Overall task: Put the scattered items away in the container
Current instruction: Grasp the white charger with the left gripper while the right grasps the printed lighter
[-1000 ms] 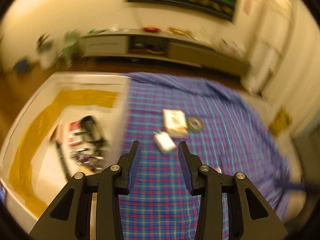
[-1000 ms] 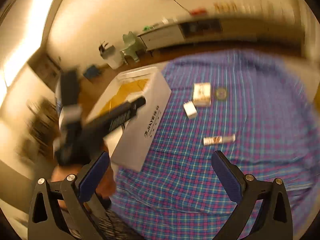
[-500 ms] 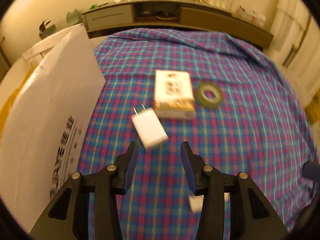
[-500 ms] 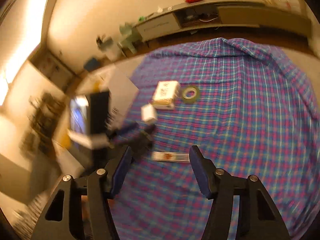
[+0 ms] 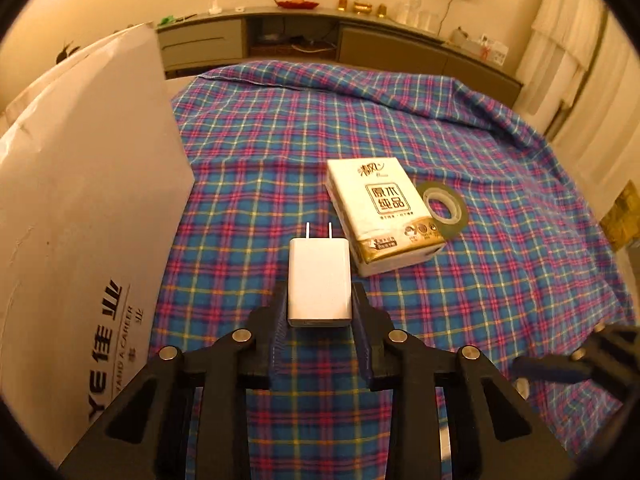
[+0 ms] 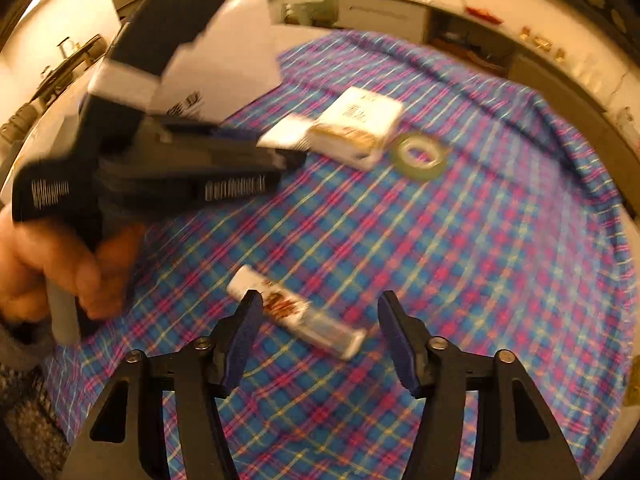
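Closing my left gripper (image 5: 320,312) on the white charger (image 5: 319,282) (pads touching); right gripper (image 6: 320,336) narrowing, straddling the wrapped bar (image 6: 296,314)

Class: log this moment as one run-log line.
left gripper: jaws closing around phone charger | right gripper: jaws closing, snack bar between

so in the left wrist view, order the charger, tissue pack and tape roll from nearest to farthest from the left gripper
1. charger, between the closing fingers of the left gripper
2. tissue pack, ahead, slightly right
3. tape roll, right of the pack, touching it
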A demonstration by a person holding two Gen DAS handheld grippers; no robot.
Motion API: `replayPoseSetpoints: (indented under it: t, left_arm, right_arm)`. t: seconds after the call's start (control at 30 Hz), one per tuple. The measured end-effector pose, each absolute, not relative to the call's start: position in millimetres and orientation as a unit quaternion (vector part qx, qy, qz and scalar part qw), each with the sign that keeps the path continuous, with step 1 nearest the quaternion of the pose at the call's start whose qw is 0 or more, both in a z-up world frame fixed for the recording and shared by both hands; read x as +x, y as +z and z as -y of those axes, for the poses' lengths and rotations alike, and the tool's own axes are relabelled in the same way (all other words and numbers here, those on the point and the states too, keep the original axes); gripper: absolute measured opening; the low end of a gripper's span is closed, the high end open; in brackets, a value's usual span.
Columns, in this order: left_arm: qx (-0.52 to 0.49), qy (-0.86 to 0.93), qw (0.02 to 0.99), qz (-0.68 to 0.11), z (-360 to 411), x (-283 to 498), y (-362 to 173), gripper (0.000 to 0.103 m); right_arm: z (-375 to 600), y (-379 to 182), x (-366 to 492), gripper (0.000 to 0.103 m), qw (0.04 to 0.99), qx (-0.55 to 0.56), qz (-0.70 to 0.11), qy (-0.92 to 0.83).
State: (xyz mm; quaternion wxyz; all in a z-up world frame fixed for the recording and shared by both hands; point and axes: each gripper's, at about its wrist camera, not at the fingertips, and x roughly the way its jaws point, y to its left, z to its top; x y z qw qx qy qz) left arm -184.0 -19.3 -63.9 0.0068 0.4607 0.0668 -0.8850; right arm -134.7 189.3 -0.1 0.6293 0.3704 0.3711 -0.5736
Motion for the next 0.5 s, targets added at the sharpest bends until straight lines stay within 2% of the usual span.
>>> replayPoseSetpoints:
  t: [0.17,0.23,0.3,0.33,0.5]
  left_arm:
    - [0.454,-0.889,-0.003,-0.064,19.5,-181.5,-64.7,0.031]
    - [0.453,-0.89,-0.005,-0.058,17.8,-182.1,-64.8,0.031]
    - [0.453,-0.89,-0.007,-0.058,17.8,-183.0,-63.4,0.031]
    - [0.452,-0.89,-0.009,-0.059,18.7,-183.1,-61.7,0.031]
    - [0.454,-0.889,-0.016,-0.055,25.9,-188.4,-61.4,0.031]
  right_arm:
    - [-188.3,-3.9,-120.7,0.054,0.628,0.338,-0.397,-0.578]
    - [-187.2,-1.5,-120.0,0.044,0.627,0.337,-0.394,-0.582]
    - [-184.6,1.8,-121.5,0.023,0.624,0.341,-0.389,-0.586]
    - [-182.5,3.5,-122.8,0.02,0.621,0.346,-0.386,-0.587]
    - [-178.4,6.6,-133.4,0.02,0.611,0.383,-0.355,-0.594]
